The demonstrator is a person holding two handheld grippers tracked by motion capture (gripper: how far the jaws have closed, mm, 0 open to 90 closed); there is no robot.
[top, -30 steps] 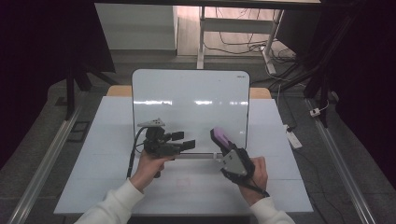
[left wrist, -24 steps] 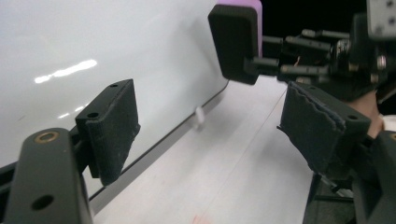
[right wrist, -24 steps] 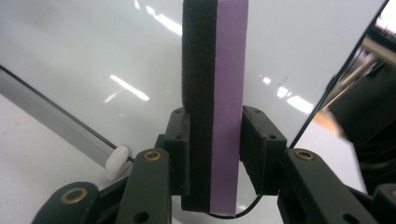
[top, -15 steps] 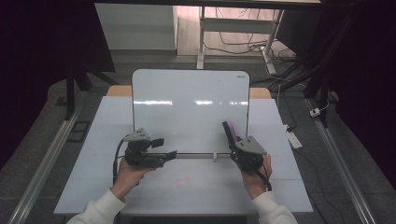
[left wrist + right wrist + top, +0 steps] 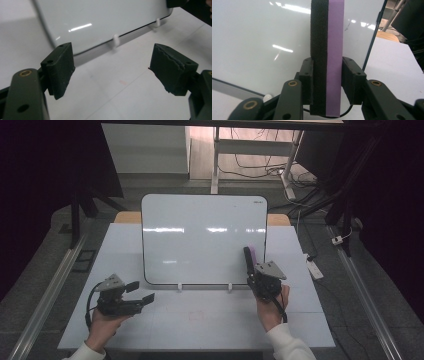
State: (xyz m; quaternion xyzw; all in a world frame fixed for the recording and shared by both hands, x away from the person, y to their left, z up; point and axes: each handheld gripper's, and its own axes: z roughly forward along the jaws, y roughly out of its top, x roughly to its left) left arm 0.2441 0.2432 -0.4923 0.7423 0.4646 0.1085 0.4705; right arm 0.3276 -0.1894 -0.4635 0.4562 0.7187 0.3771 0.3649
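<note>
The eraser (image 5: 327, 55) is being held upright in the right tool (image 5: 263, 279), felt side toward the whiteboard (image 5: 200, 240) for wiping, while the left tool (image 5: 134, 299) is being kept wide and empty over the bench (image 5: 210, 325).

The left hand (image 5: 102, 322) is holding the left gripper (image 5: 141, 293) low and level, pointing to the right, and its jaws are standing wide apart with nothing between them. The right hand (image 5: 270, 307) is holding the right gripper (image 5: 249, 265) pointing away from the person, and its jaws are squeezing something from both sides.
</note>
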